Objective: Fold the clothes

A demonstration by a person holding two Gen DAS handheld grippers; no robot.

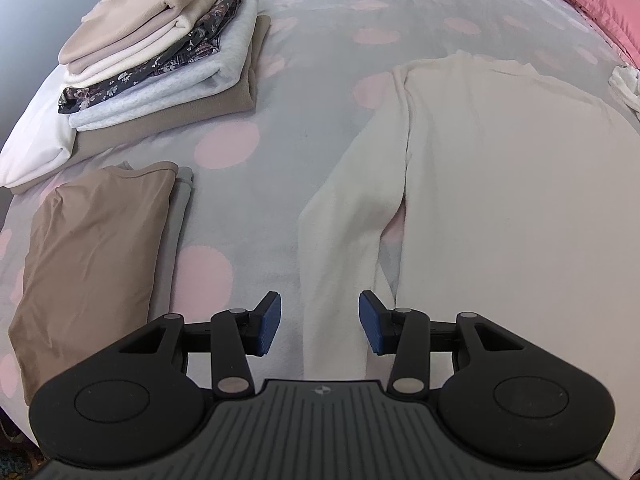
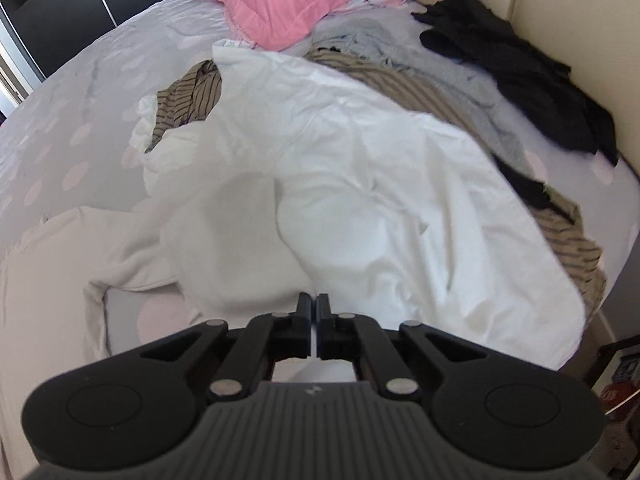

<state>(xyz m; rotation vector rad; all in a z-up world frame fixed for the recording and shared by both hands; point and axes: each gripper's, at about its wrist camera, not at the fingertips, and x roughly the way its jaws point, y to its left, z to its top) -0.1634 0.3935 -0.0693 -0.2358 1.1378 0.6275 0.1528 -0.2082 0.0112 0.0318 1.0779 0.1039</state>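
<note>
Bed [image 1: 312, 92] carries everything: cream long-sleeved top [image 1: 500, 184] lies spread flat at centre, sleeve [image 1: 344, 240] running alongside its body. Folded stack [image 1: 160, 52] and folded tan piece [image 1: 92, 248] sit well left; unfolded heap [image 2: 400, 152] lies right, under a white garment [image 2: 340, 184]. Judged step: folding the cream top. Left gripper [image 1: 319, 322] hovers wide open over the sleeve end; next it likely needs a pinch there. Right gripper [image 2: 313, 308] is closed; whether it pinches white fabric, cannot tell. Top's hem is cut off.
</note>
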